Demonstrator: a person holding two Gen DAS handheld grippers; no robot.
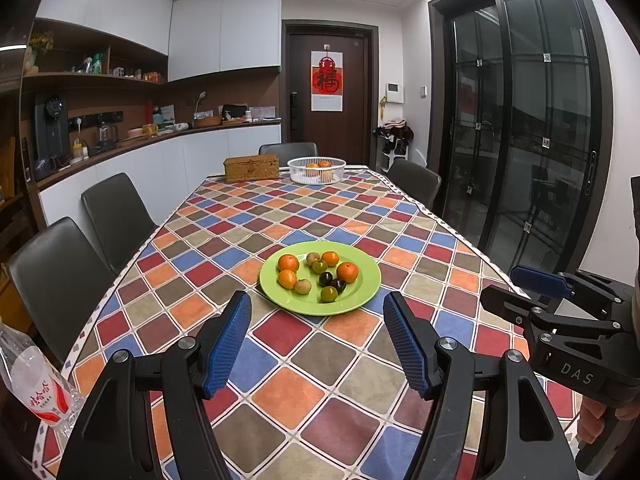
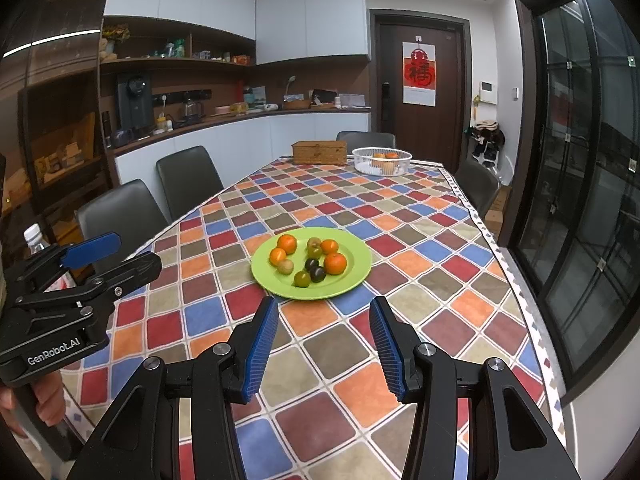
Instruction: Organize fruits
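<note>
Round lime-green plate (image 1: 362,294) mid-desk on checkered multicolour tablecloth (image 1: 320,380), carrying orange mandarins (image 1: 347,272), green and dark plums. White slotted plastic basket (image 1: 317,170) with fruit at far end. Left gripper (image 1: 317,340) released, empty; right gripper (image 2: 324,346) released, empty, both short of plate.

Dark chairs (image 1: 116,216) line the checkered worktop (image 1: 320,360) at nine o'clock. A brown door (image 1: 328,92) stands at twelve. Black-framed glass doors (image 1: 536,120) fill three o'clock.
</note>
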